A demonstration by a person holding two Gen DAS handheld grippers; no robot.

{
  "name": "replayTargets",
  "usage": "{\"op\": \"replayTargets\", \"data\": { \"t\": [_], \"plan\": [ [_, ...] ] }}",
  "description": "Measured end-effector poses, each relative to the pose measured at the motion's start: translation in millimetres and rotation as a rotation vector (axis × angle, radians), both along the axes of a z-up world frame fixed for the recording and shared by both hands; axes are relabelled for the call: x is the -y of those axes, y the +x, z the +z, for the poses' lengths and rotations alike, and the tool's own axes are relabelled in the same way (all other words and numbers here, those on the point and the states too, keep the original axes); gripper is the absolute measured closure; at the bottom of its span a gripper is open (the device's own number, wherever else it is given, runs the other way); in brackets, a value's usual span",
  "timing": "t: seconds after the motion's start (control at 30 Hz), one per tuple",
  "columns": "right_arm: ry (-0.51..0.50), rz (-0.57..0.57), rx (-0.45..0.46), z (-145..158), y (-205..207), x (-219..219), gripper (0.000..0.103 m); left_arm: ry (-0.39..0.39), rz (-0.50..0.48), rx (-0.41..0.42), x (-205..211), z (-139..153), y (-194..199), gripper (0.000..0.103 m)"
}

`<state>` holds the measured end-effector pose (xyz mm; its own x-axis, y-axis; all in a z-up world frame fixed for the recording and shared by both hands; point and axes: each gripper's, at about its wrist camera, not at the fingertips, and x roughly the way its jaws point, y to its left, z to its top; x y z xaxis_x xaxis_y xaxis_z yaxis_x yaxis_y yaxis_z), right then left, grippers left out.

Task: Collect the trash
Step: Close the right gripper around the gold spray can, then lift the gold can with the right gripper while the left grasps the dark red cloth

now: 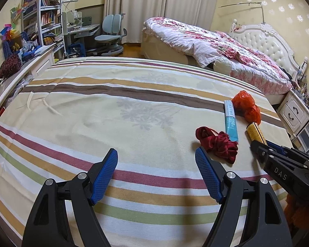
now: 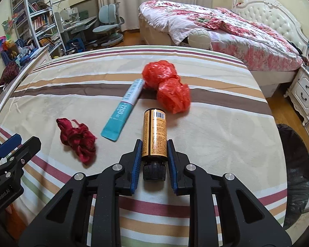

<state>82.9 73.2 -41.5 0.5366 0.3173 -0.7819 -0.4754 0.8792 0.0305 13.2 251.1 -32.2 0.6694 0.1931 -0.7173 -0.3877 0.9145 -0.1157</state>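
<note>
On the striped bedspread [image 2: 216,127] lie an amber bottle [image 2: 154,133] with a black cap, a teal tube [image 2: 123,113], a dark red cloth wad [image 2: 78,138] and crumpled orange plastic bags [image 2: 166,84]. My right gripper [image 2: 154,146] is shut on the amber bottle, its blue pads against both sides near the cap. In the left wrist view my left gripper [image 1: 156,154] is open and empty above the bedspread [image 1: 92,113], left of the red cloth [image 1: 218,142], the tube [image 1: 230,119], the orange bags [image 1: 247,105] and the bottle [image 1: 255,132].
A black-lined trash bin [image 2: 296,164] stands on the floor right of the bed. A second bed with a floral quilt [image 2: 226,26], a white nightstand [image 2: 304,90], a desk with a chair [image 2: 107,24] and a bookshelf [image 2: 35,16] lie beyond.
</note>
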Motion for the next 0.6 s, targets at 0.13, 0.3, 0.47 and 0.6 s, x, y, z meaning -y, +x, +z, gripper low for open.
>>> {"op": "replayTargets", "data": {
  "t": [0.13,0.3,0.47,0.6],
  "plan": [
    [0.000,-0.034,0.005,-1,3,14,0.080,-0.007,-0.019,0.006,8,1,4,0.028],
    [-0.005,-0.071,0.013,-1,9,33,0.080,-0.007,-0.052,0.015,23,2,11,0.028],
    [0.004,-0.098,0.015,-1,14,47,0.080,0.008,-0.078,0.014,36,2,20,0.026],
    [0.016,-0.105,0.013,-2,18,53,0.080,0.023,-0.093,0.002,44,1,30,0.026]
  ]
}}
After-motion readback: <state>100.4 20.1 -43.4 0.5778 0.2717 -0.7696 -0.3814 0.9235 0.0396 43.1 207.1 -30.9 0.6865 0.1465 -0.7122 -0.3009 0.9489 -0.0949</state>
